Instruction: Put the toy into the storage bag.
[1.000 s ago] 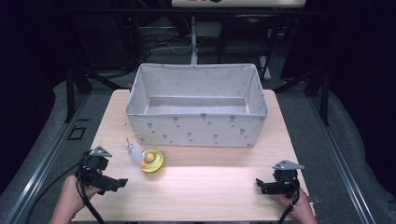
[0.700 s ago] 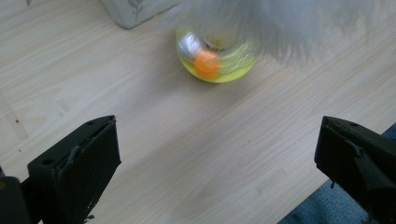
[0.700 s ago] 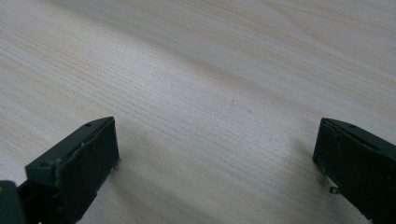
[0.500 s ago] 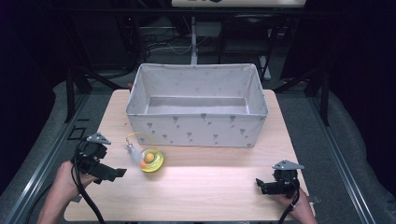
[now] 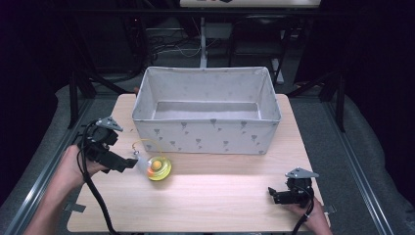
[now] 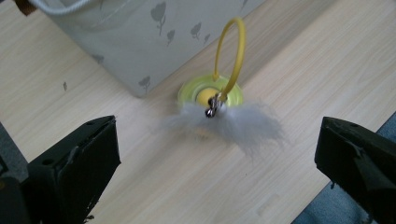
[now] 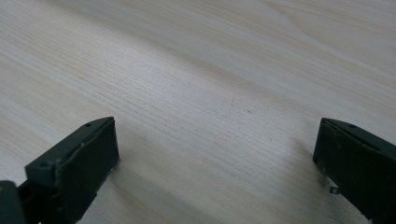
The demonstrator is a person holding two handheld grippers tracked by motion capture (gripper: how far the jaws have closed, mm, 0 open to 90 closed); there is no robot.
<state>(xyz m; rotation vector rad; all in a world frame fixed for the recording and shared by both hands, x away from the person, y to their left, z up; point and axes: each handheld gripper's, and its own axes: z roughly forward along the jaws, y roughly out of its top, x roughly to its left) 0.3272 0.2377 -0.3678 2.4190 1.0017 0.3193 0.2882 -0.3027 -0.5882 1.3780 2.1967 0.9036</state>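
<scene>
Fingers of the left gripper [image 5: 128, 164] stood wide apart and held nothing, its jaws aimed at the toy [image 6: 219, 109] from just beside it. In the left gripper view, both black jaws framed the toy with a clear gap on either side. The toy, a yellow-green dish with a yellow ball, a yellow loop, a small bell and a tuft of grey feather, lay on the table [image 5: 215, 196] just in front of the bin [image 5: 205, 132], near its left corner and apart from its wall.

Judging by this, the pickup was only at the approach: no grip had been made, the toy sat on the wood, and the bin looked empty. Closing on the toy, lifting it and probably dropping it in the bin all remained.

The right gripper [image 5: 272, 194] rested low at the near right of the table, well apart from the toy, jaws also wide over bare wood.

No brand, label or readable writing showed; the bin carried only a small grey tulip print.
</scene>
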